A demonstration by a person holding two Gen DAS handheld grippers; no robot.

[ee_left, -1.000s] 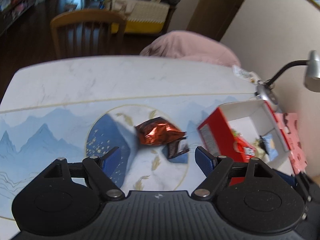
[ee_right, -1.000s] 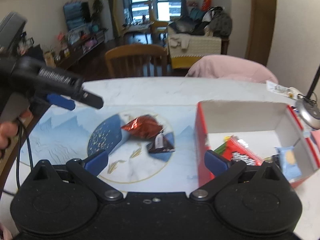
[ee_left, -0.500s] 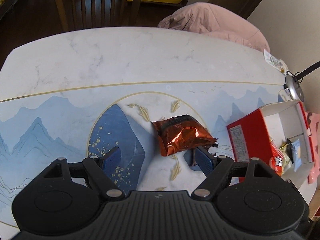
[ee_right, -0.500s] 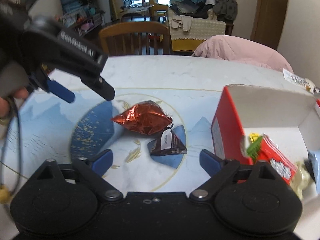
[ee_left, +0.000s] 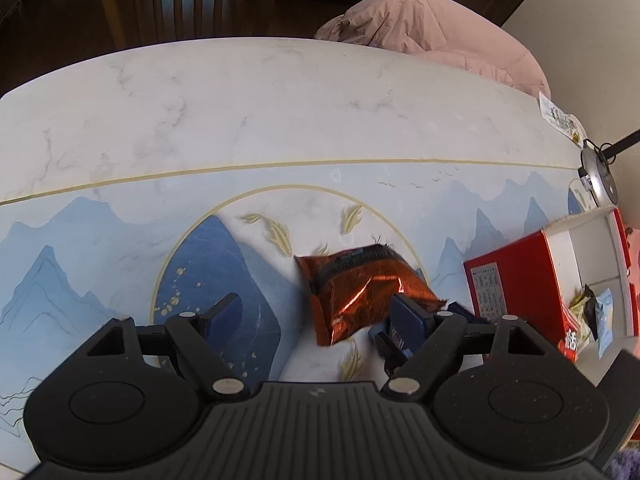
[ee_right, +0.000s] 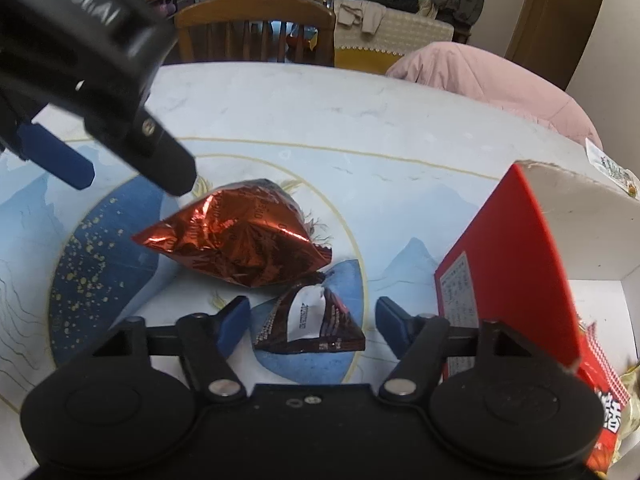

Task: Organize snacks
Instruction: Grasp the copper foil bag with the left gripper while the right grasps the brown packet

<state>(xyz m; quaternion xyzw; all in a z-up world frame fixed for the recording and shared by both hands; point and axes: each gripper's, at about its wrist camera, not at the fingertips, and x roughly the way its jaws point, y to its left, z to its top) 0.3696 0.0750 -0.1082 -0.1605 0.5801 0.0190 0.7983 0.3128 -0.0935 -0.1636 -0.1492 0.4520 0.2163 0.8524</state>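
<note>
Right hand-held gripper closing astride small dark snack packet on desk, pads not yet touching. Left hand-held gripper released, wide apart, poised over red foil snack bag. Red snack box just beside, snacks inside.

The large snack bag lies on the table at mid-surface. The small packet touches its near side. The open box stands toward the right edge, holding snacks.
</note>
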